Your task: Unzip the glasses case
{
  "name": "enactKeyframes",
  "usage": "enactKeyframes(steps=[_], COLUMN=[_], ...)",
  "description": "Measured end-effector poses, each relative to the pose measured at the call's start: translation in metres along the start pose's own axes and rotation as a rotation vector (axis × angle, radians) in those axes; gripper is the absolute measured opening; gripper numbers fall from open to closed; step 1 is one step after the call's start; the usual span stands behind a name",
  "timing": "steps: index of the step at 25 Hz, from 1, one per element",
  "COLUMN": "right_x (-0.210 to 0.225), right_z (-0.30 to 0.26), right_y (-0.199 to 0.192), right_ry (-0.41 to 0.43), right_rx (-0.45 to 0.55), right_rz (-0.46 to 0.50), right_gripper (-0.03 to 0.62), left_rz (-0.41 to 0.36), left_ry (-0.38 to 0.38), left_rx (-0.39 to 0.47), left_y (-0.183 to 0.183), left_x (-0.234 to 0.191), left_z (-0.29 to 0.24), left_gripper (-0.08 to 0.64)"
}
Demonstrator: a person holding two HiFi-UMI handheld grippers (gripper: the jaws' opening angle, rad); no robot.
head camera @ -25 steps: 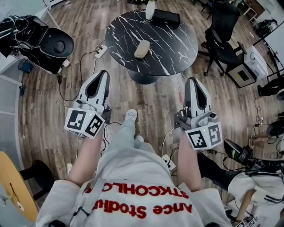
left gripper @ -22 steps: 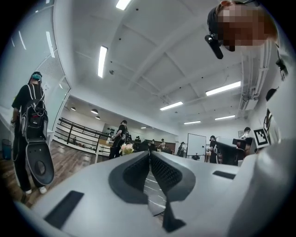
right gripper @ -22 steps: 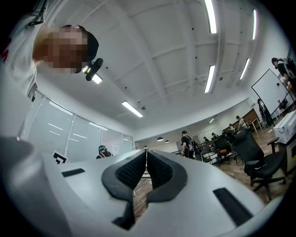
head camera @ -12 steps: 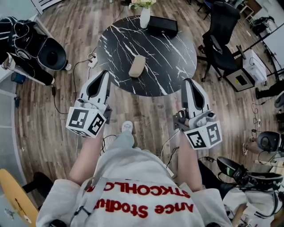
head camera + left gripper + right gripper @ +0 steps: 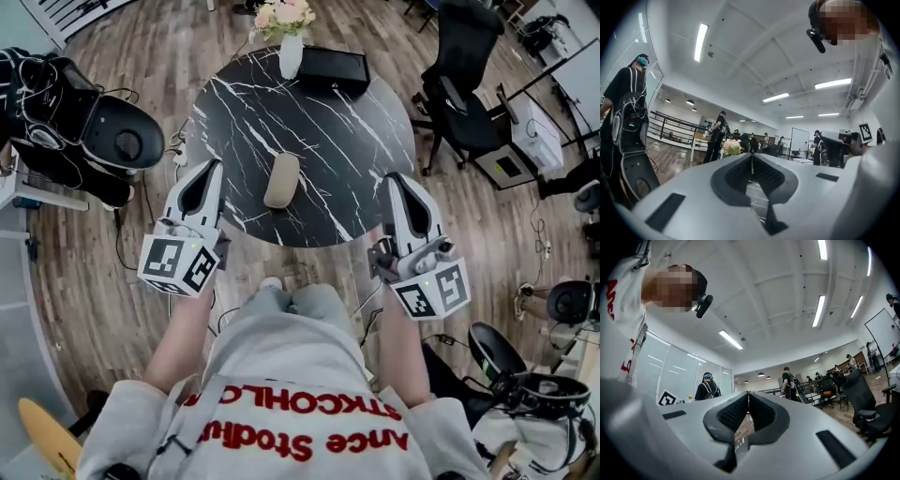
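Observation:
A beige oval glasses case (image 5: 282, 179) lies near the front middle of a round black marble table (image 5: 356, 122). My left gripper (image 5: 213, 166) is shut and empty, its tip at the table's front left edge, left of the case. My right gripper (image 5: 394, 179) is shut and empty too, at the table's front right edge. In the left gripper view my left gripper (image 5: 751, 155) has its jaws together; in the right gripper view my right gripper (image 5: 748, 394) shows the same. Neither gripper view shows the case.
A white vase of flowers (image 5: 290, 42) and a black box (image 5: 333, 67) stand at the table's far side. A black office chair (image 5: 462, 84) is to the right, black bags and equipment (image 5: 89, 131) to the left. Cables run over the wood floor. People stand in the room.
The person has walked forward; the table and case have come closer, and both gripper tips now reach the table's front edge. Both grippers stay shut.

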State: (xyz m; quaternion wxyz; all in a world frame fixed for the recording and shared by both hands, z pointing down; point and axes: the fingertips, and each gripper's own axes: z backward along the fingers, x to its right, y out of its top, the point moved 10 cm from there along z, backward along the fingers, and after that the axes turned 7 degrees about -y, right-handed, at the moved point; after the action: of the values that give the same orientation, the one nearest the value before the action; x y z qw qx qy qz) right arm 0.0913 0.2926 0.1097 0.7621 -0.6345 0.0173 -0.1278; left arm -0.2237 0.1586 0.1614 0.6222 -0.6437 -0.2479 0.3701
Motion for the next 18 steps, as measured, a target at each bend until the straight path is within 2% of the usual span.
enactKeyframes(steps=[3, 7, 11, 15, 18], right_x=[0.029, 0.07, 0.108, 0.14, 0.158], right_z=[-0.028, -0.075, -0.126, -0.174, -0.198], right_y=[-0.01, -0.024, -0.029, -0.043, -0.064], right_ry=[0.008, 0.081, 0.215, 0.368, 0.428], right_rx=[-0.011, -0.014, -0.031, -0.086, -0.123], right_rz=[-0.022, -0.045, -0.044, -0.05, -0.075], right_gripper=[0.017, 0.017, 0.017, 0.017, 0.017], left_rz=[0.019, 0.012, 0.023, 0.045, 0.062], left_ry=[0.025, 0.09, 0.158, 0.236, 0.273], left_rx=[-0.035, -0.057, -0.038, -0.056, -0.067], left_y=[-0.012, -0.023, -0.028, -0.036, -0.049], left_x=[-0.014, -0.026, -0.034, -0.034, -0.033], left_z=[-0.029, -0.068, -0.098, -0.12, -0.131], left_gripper=[0.006, 0.006, 0.006, 0.006, 0.006])
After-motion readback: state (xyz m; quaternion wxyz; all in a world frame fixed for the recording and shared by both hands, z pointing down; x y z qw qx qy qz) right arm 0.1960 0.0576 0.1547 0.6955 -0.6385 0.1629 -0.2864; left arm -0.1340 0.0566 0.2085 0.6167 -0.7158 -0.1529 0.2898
